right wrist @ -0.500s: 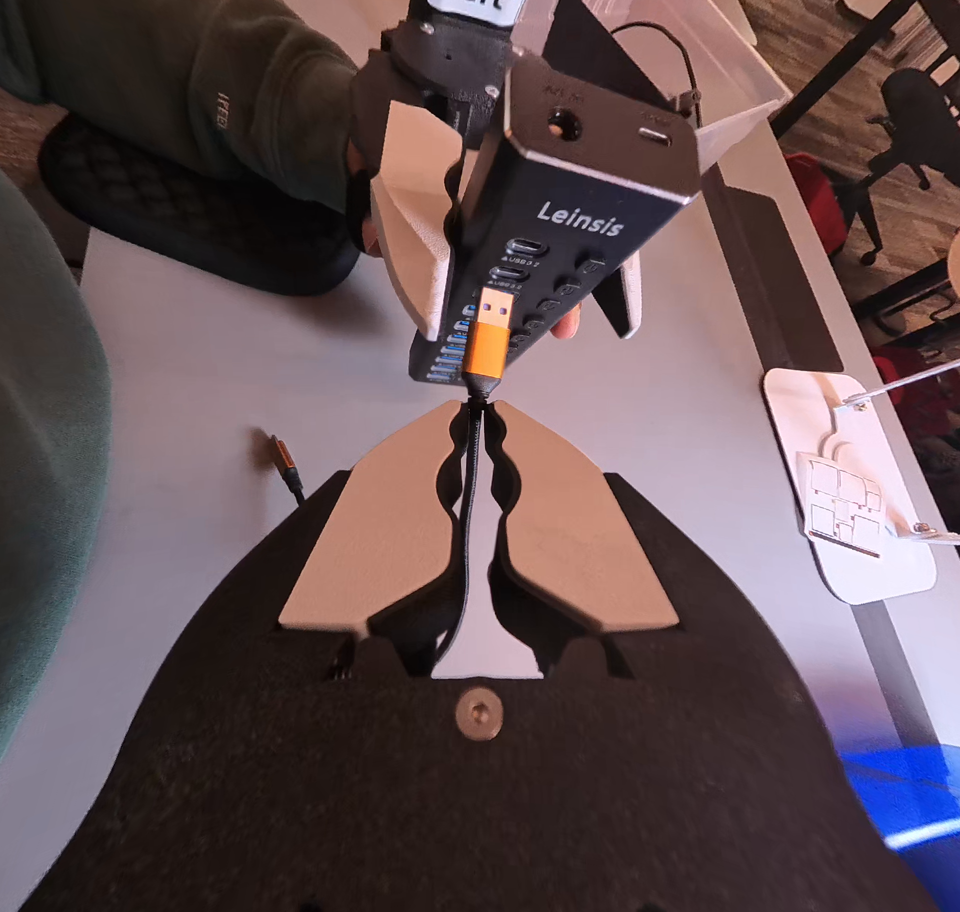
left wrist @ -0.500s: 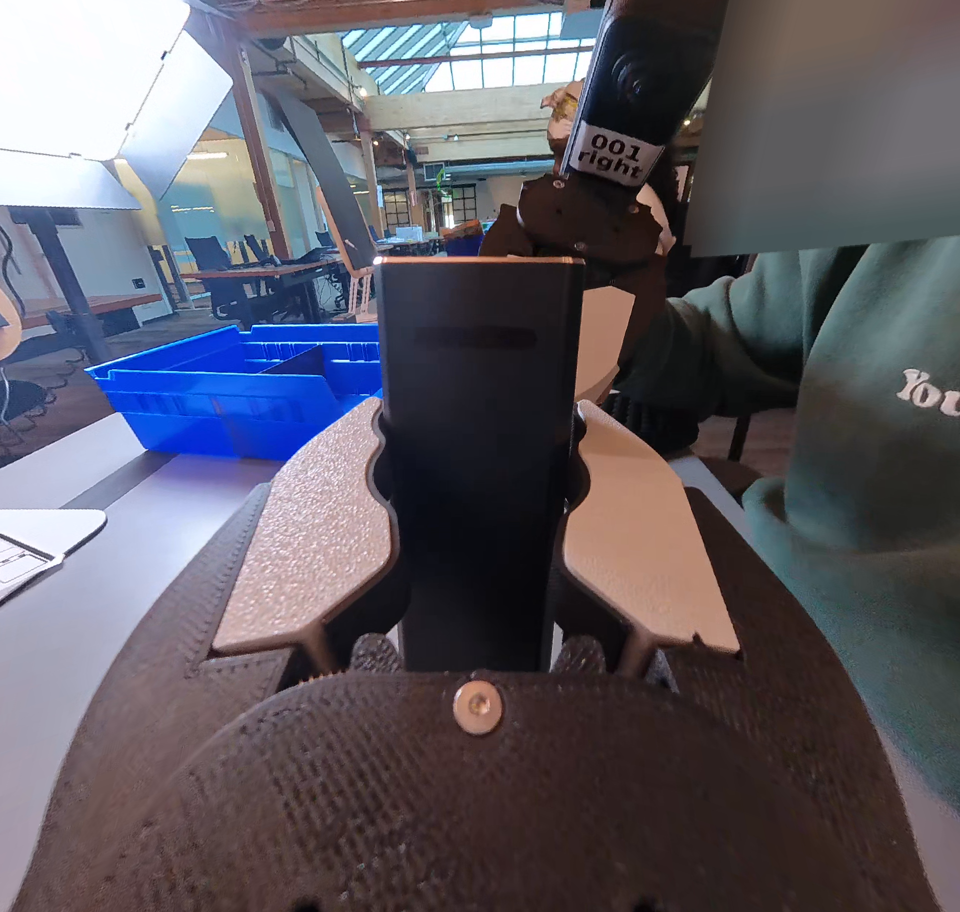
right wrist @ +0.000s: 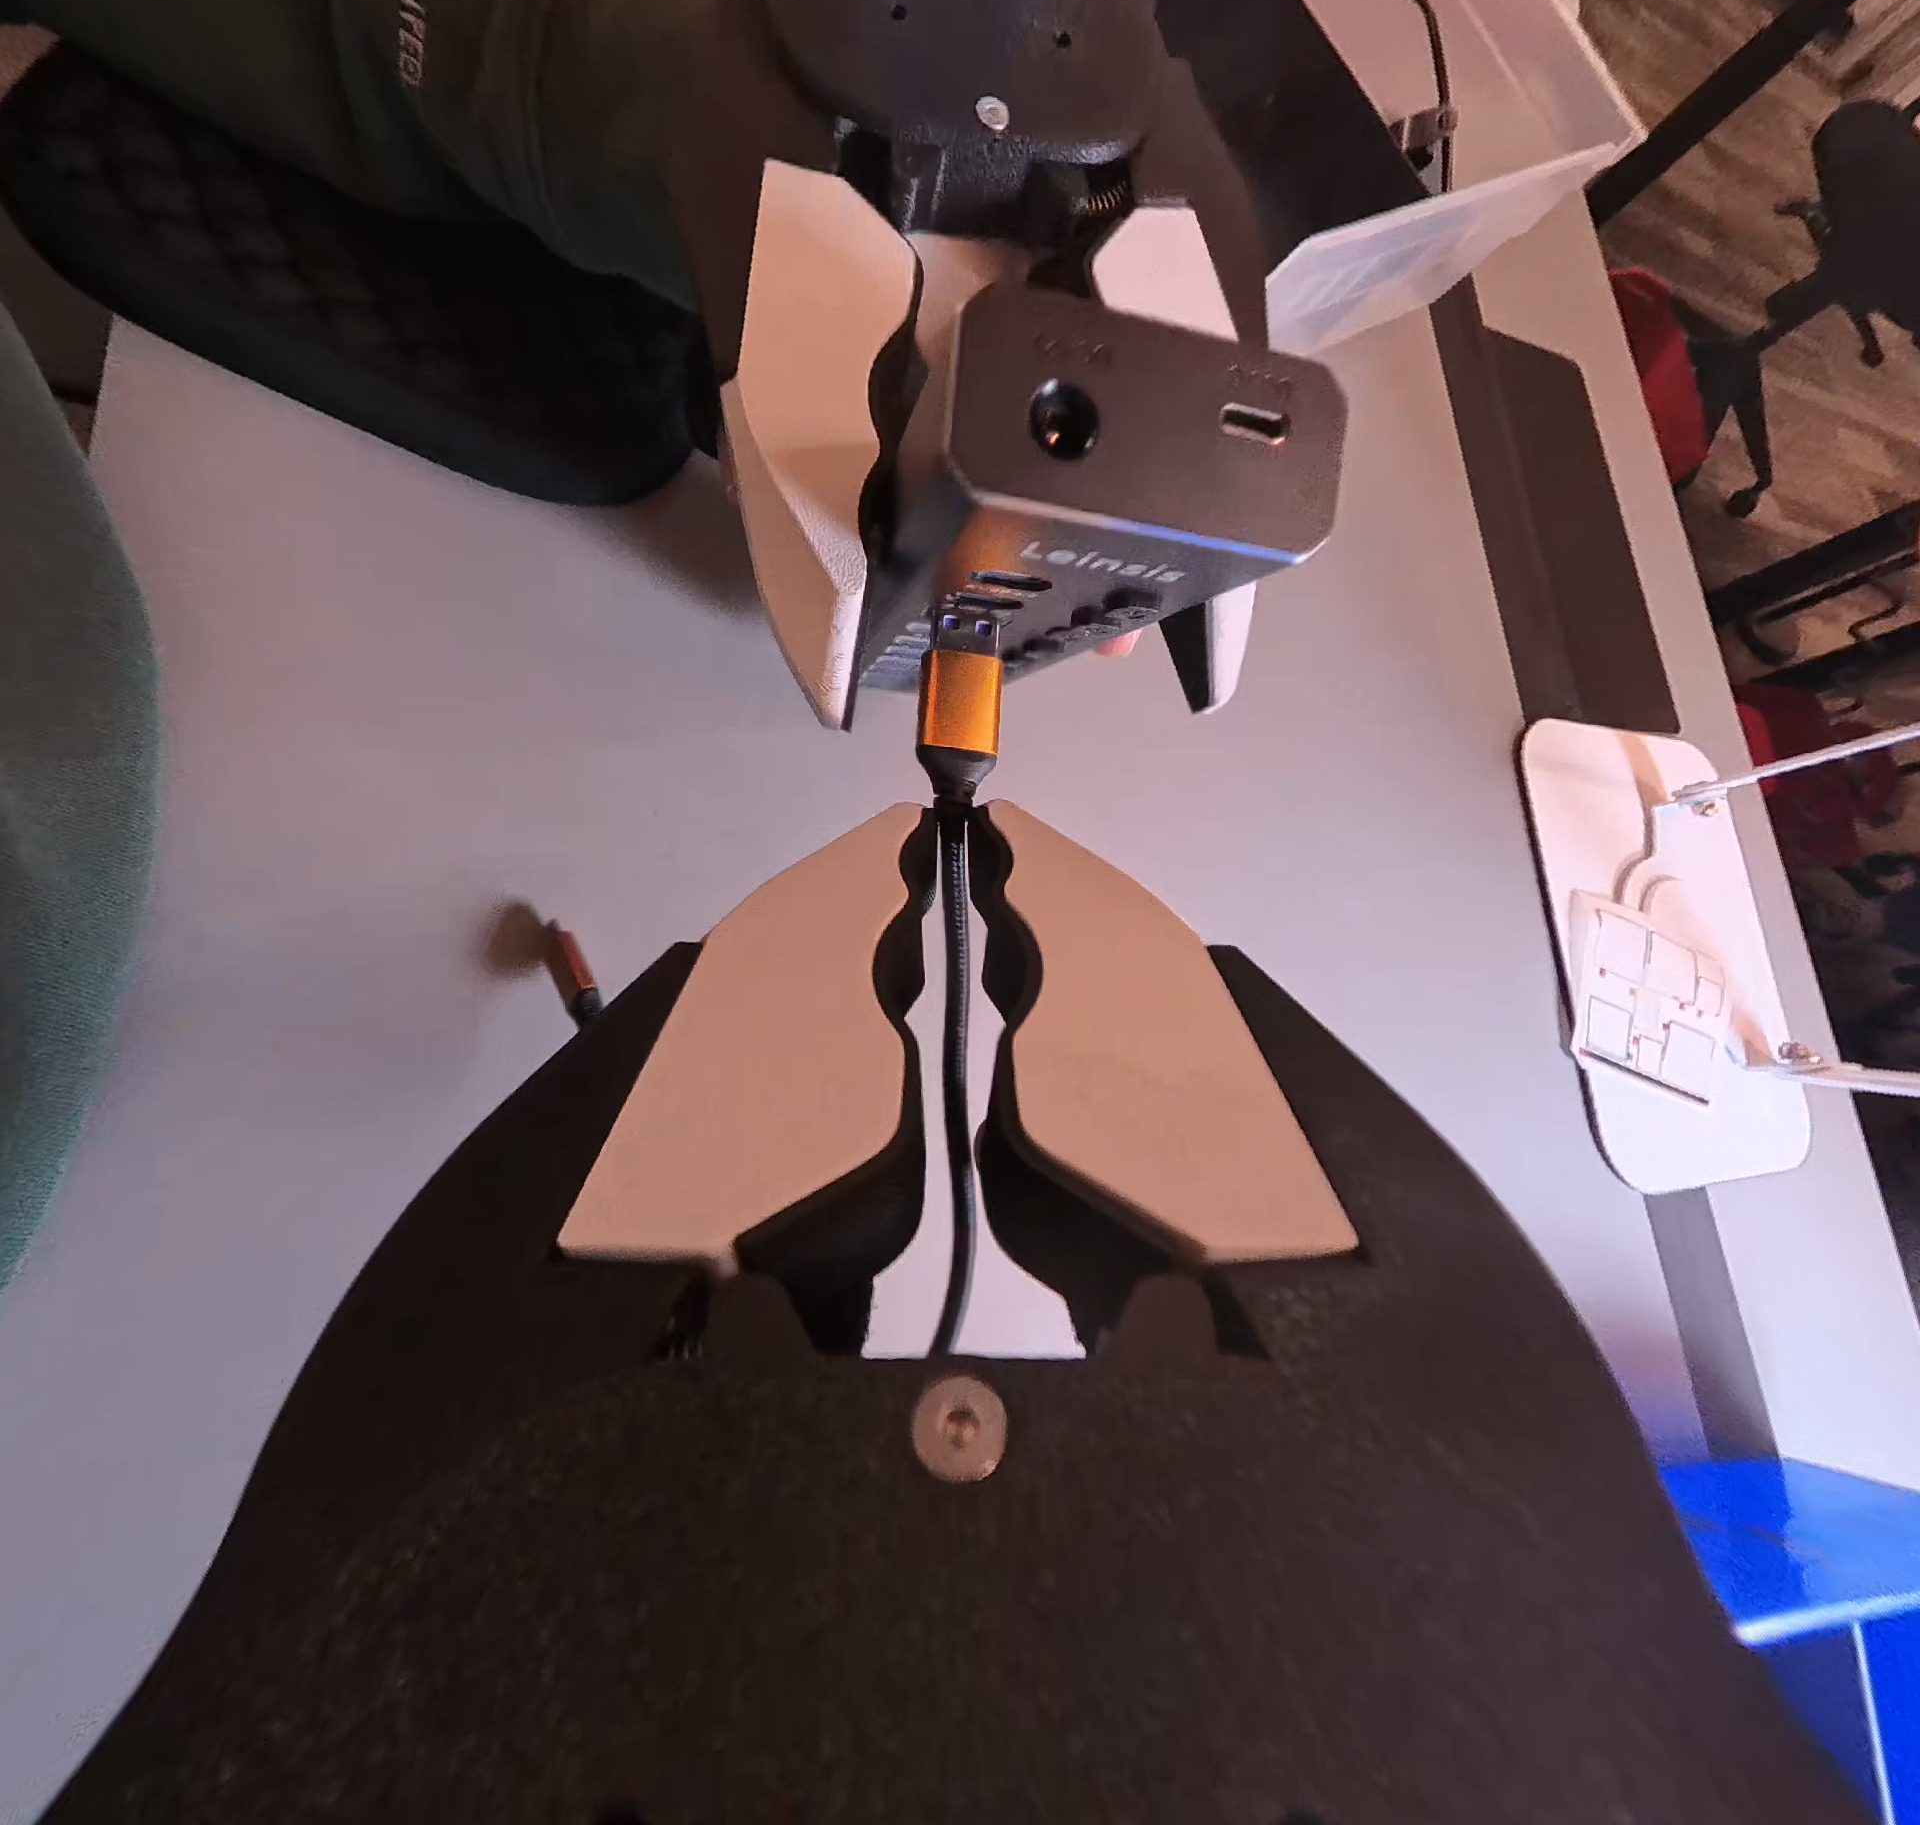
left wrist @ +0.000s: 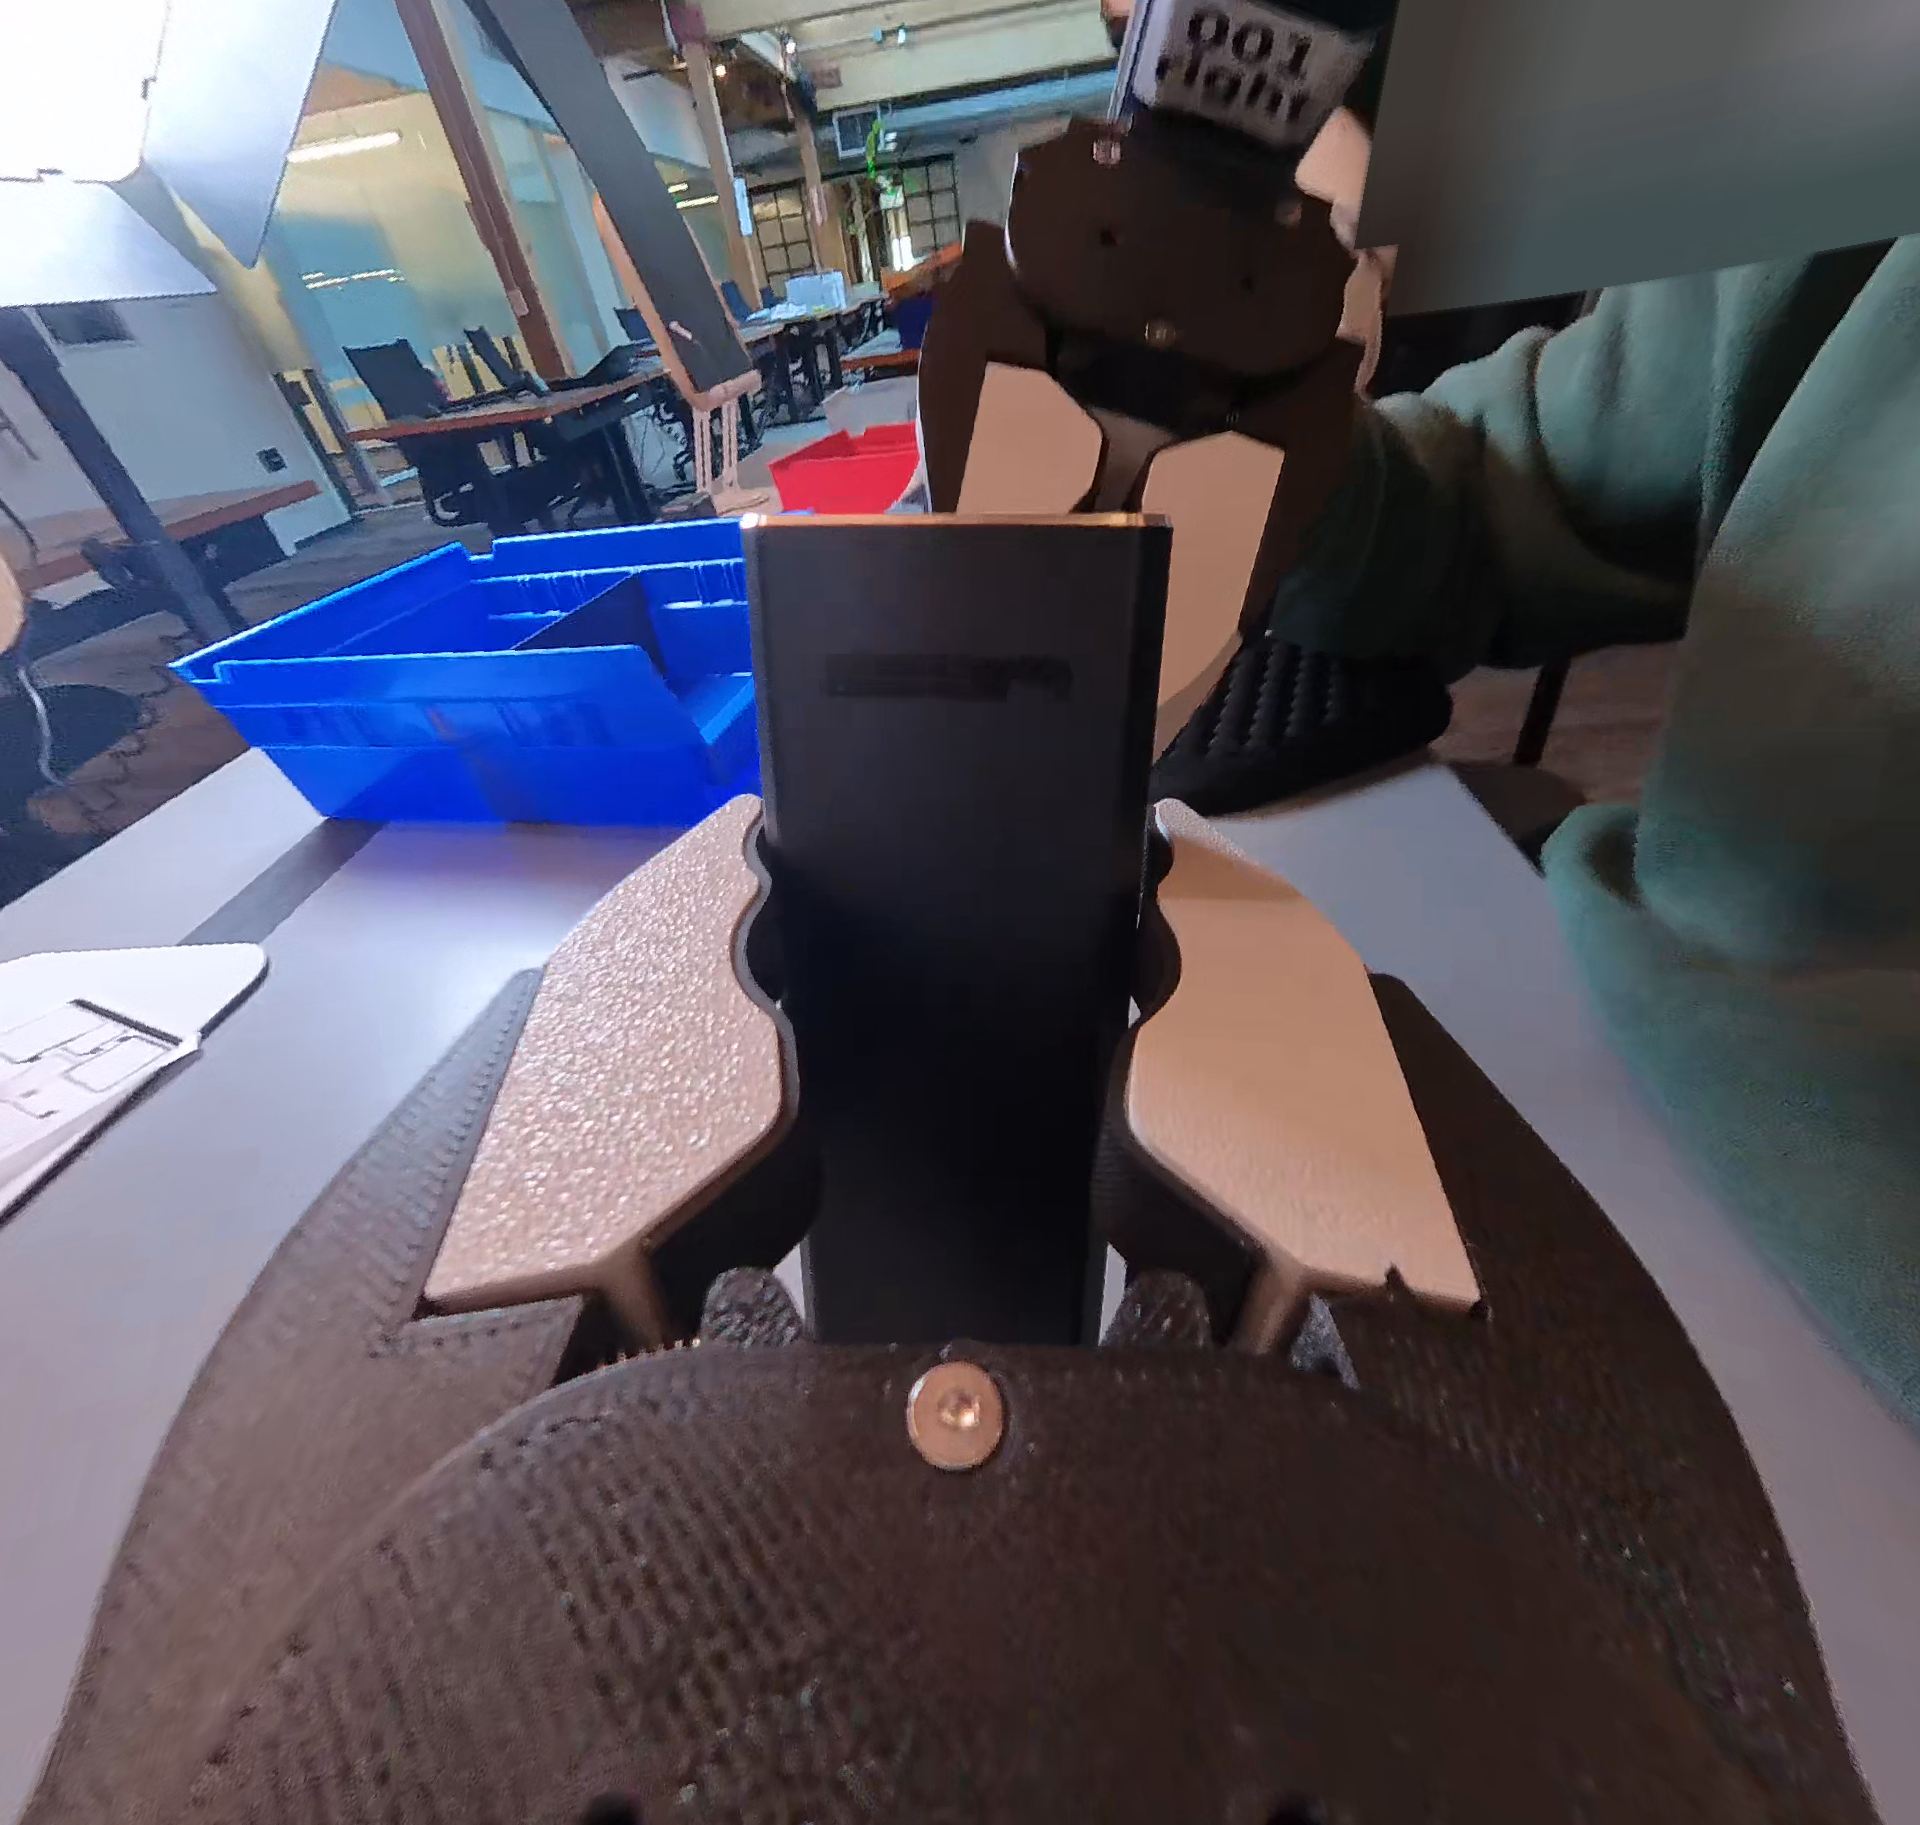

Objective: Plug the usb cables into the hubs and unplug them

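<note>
grey table [right wrist: 416, 736] below, blue bin [left wrist: 468, 674] at ten o'clock. left claw [left wrist: 951, 840] clamped on hub [right wrist: 1122, 487], now tipped end-on; right claw [right wrist: 961, 809] pinching cable [right wrist: 956, 1048], orange plug [right wrist: 961, 695] closer at twelve o'clock, probably about to enter a port.

Your hub [left wrist: 951, 840] looks like matt dark metal with a brighter edge. The fingers [left wrist: 634, 1079] are grainy pale plastic on rough black printed bodies. The cable [right wrist: 958, 1048] is braided, its plug [right wrist: 961, 705] glossy orange, probably metal. The bin [left wrist: 468, 695] is shiny blue plastic.
</note>
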`<state>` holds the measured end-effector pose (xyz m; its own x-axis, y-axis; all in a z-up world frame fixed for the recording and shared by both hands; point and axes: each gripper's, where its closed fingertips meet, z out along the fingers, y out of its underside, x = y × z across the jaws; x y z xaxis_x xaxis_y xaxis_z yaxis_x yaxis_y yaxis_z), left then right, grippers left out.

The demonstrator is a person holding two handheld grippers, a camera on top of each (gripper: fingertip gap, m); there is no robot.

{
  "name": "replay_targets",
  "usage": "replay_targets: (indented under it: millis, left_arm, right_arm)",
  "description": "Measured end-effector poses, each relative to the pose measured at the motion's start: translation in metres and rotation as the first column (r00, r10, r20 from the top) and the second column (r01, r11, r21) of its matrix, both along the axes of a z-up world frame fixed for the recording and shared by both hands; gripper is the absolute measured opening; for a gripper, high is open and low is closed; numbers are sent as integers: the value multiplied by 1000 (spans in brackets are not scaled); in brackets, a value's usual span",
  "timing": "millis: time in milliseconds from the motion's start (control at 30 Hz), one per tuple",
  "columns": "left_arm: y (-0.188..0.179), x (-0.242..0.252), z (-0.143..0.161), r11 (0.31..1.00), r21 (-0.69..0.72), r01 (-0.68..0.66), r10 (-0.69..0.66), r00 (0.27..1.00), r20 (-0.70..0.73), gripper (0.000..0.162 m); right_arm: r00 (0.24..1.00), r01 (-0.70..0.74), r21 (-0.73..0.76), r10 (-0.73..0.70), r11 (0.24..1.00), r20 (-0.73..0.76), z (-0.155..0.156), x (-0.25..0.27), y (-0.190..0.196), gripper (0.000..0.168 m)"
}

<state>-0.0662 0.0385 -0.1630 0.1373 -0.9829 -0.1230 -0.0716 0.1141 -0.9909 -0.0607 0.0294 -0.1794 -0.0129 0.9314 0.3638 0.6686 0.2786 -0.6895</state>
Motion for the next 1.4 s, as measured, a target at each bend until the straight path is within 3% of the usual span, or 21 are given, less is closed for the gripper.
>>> replay_targets:
  millis: [33,300,433,933,1400]
  left_arm:
    - [0,0,2,1000,-16,7,-6,1000,19,66]
    - [2,-5,8,999,-53,10,-7,998,54,66]
    - [3,-4,5,998,-59,5,-3,999,34,66]
    - [6,-3,-34,998,54,-35,48,962,-270,66]
    - [-1,-3,-25,999,43,4,6,974,-228,66]
  right_arm:
    - [1000,-10,6,10,1000,-10,-2,-1,0,7]
    - [982,-42,-38,35,998,-185,2,-9,1,6]
    - [978,-53,-61,40,997,-205,1,-8,1,6]
    - [994,-105,31,105,994,-16,-19,-2,-1,5]
    - [981,-133,-21,129,991,-145,-21,-13,-6,5]
